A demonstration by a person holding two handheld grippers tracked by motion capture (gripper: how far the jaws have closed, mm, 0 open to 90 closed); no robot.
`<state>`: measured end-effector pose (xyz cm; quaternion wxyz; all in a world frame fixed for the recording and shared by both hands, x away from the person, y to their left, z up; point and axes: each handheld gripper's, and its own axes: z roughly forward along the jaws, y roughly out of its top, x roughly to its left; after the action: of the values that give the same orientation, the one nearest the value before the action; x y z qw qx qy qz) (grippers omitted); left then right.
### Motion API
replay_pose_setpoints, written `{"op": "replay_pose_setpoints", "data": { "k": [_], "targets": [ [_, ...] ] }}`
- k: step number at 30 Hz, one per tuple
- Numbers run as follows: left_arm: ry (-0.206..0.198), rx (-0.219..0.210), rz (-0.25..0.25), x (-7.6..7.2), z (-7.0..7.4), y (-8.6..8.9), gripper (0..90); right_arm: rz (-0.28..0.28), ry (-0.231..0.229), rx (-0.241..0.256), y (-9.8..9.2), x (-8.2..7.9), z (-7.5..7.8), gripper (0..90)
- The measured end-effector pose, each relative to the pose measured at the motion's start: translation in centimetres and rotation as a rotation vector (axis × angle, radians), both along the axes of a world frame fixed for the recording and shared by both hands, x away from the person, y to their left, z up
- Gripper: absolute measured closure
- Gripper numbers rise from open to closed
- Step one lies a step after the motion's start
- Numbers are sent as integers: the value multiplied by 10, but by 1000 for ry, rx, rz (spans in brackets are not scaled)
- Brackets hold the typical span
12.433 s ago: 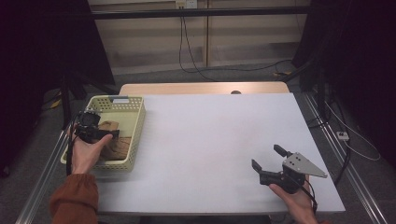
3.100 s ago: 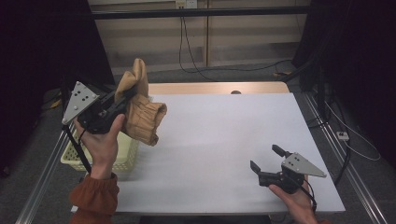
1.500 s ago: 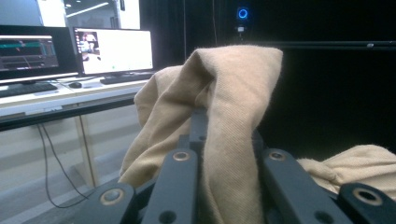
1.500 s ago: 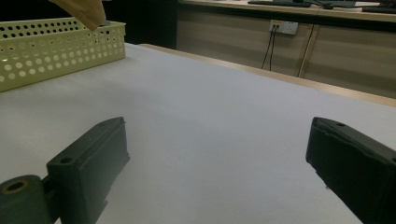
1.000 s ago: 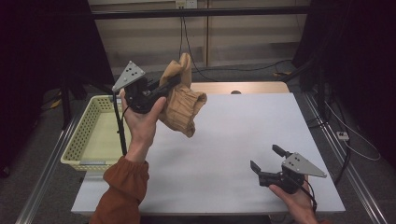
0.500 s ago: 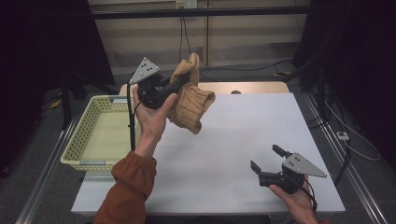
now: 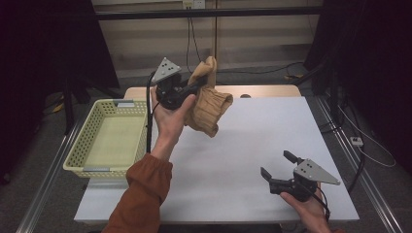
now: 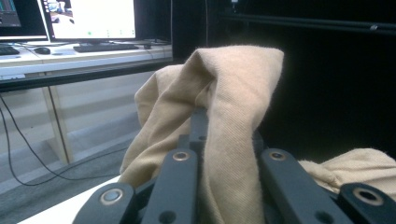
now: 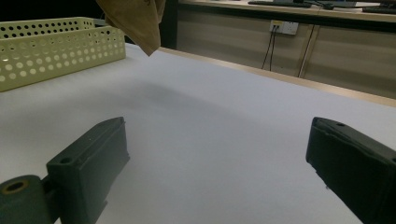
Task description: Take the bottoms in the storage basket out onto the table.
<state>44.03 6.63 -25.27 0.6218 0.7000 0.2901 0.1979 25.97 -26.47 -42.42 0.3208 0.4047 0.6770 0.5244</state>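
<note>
1. The left tool (image 7: 194,88) is lifted well above the desk (image 7: 262,141), jaws pinched on a tan cloth (image 7: 210,108) that hangs bunched up in the air.
2. A yellow perforated basket (image 7: 87,141) sits at the desk's left edge, nothing in it as far as I can see.
3. The right tool (image 7: 278,169) sits low by the near right corner, jaws spread wide, hand (image 7: 306,208) behind it.
4. There's an orange sleeve (image 7: 141,194) on the left arm.
</note>
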Motion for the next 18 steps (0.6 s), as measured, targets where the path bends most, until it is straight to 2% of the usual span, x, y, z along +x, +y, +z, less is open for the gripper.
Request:
{"op": "replay_pose_setpoints", "data": {
  "k": [4, 7, 11, 18],
  "targets": [
    [14, 13, 3, 5, -7, -4, 818, 0, 0, 1, 0, 0, 0, 53],
    [32, 6, 4, 9, -13, -6, 818, -3, 1, 0, -1, 0, 0, 53],
    [39, 30, 6, 13, -21, -9, 817, -2, 1, 0, -1, 0, 0, 53],
    [63, 42, 14, 16, -34, -10, 815, -2, 3, -2, -1, -1, 0, 53]
  ]
}}
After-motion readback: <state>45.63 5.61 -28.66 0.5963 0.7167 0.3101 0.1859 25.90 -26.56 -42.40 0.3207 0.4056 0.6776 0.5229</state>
